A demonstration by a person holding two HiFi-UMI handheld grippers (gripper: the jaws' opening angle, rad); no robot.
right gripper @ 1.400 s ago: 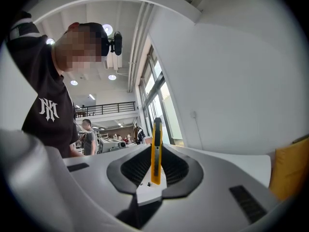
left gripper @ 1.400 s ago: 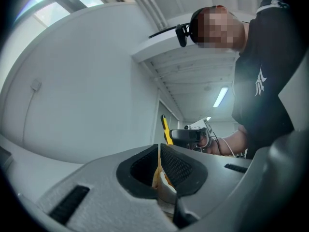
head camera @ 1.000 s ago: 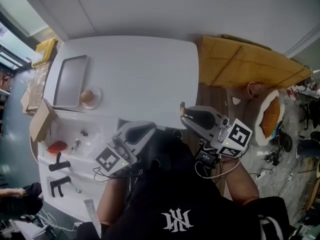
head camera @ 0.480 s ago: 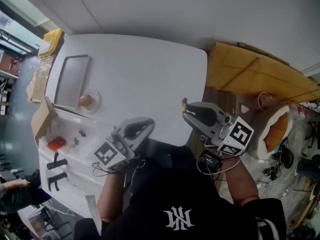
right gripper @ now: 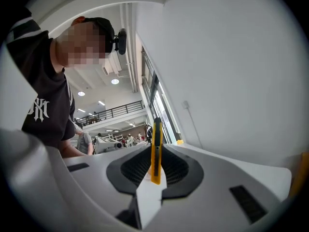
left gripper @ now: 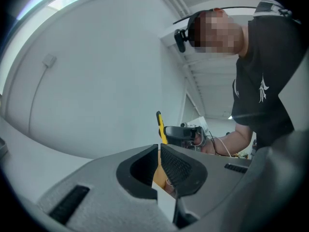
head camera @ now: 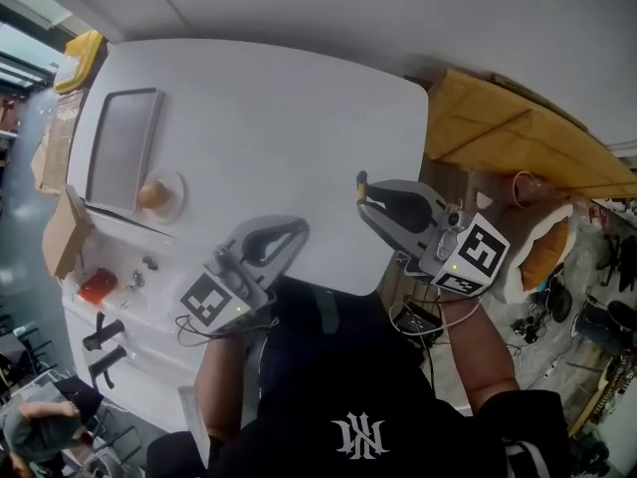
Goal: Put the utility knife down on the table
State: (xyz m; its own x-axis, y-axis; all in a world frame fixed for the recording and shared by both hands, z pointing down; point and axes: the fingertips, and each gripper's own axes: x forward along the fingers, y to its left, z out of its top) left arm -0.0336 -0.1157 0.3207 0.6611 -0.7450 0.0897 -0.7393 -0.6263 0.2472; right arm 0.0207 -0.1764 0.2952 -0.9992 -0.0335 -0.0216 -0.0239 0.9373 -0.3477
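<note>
Yellow utility knife (right gripper: 156, 144) stands clamped upright in the right gripper's (right gripper: 154, 164) jaws, lower centre of its view. The left gripper's (left gripper: 159, 151) jaws are together, empty. Nothing is set down yet (knife is over the white table's (head camera: 279, 137) right edge). Its height above the tabletop is unclear.

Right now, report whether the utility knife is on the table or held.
Held: the right gripper clamps the utility knife, which sticks up between its jaws.
</note>
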